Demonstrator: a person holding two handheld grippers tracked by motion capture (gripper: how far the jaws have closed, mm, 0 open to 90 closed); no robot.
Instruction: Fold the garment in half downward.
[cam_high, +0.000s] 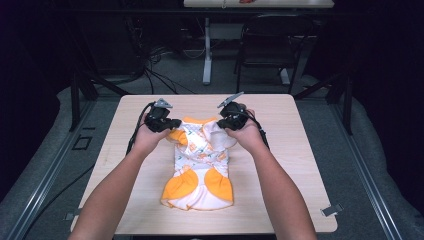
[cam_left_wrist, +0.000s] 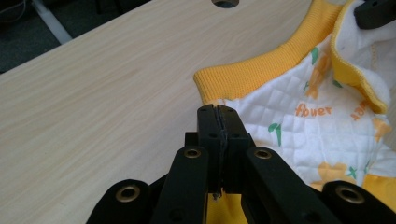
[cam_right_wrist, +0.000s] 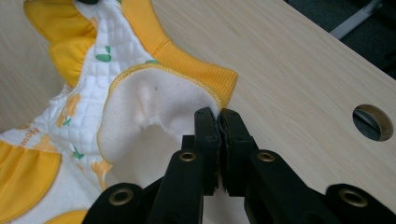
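The fingers of the left gripper (cam_high: 167, 123) are pressed together on the edge of the baby garment (cam_high: 200, 165) just under its ribbed yellow collar, and those of the right gripper (cam_high: 226, 121) are pinched on the turned-over fleecy flap at the opposite shoulder. The garment is laid at the middle of the pale wood-grain counter (cam_high: 295, 165), collar toward 12 o'clock and orange-patched hem toward 6 o'clock. It is judged light, limp and soft, likely to sag and crease when lifted, so hold is best taken at the firmer stitched collar corners. Quilted white cloth with green and orange print is seen outside, plush white lining inside
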